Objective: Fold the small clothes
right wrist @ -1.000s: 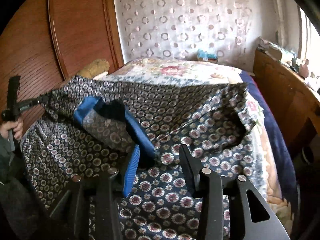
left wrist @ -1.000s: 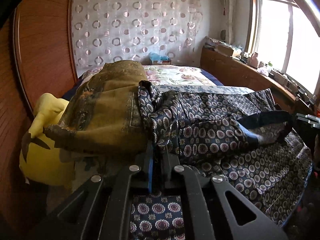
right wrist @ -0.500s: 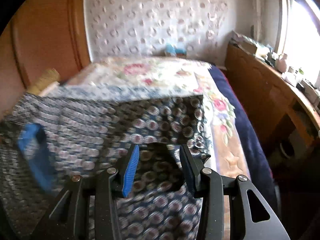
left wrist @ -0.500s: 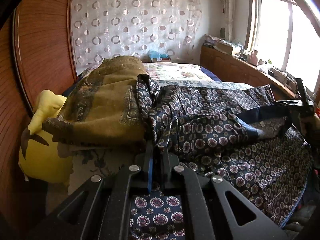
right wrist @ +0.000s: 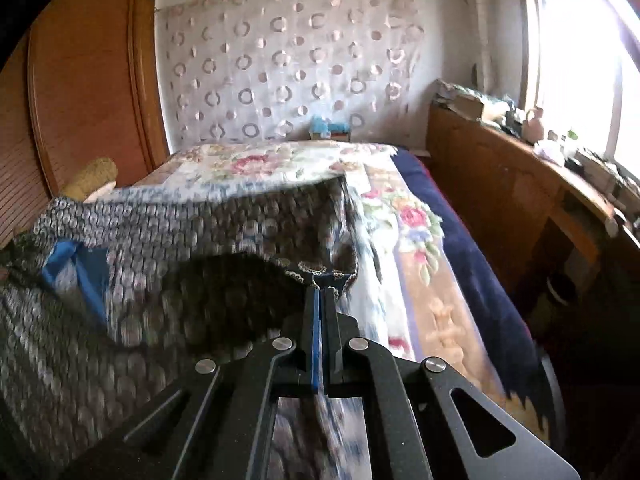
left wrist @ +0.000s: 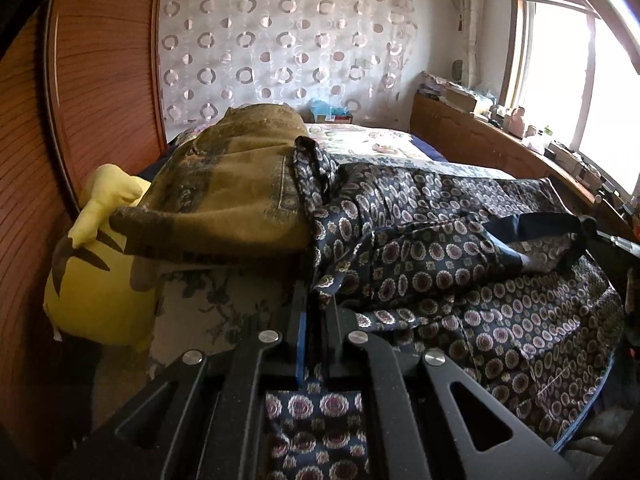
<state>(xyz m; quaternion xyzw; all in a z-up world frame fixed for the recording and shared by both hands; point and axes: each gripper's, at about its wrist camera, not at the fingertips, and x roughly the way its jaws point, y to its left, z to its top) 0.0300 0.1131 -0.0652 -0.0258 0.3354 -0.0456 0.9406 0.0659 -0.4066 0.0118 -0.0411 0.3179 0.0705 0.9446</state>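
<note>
Left claw (left wrist: 316, 300) is clenched on a hem of the garment (left wrist: 460, 264), pinning that corner at the near edge of the bed (right wrist: 416, 216). It looks like the anchor for the fold.

Right claw (right wrist: 322, 300): jaws have just been closing, and the right wrist view shows them clamped on the garment (right wrist: 224, 240) edge at 12 o'clock of the claw tips. Cloth is between the pads, so it is grasping, not empty.

The garment is a dark medallion print with a blue lining patch (right wrist: 76, 268) showing at 9 o'clock in the right view. It lies spread across the near half of the bed and is still rumpled. A brown blanket (left wrist: 236, 192) and a yellow plush (left wrist: 100, 280) sit at 10 o'clock in the left view; the blanket borders the cloth's far left edge.

Judgement: with two edge points held, the likely aim is to tension or lift the cloth to straighten it. No fold made yet. Risks: the right view is blurred, so grip depth is unclear, and the cloth may snag on the blanket.
</note>
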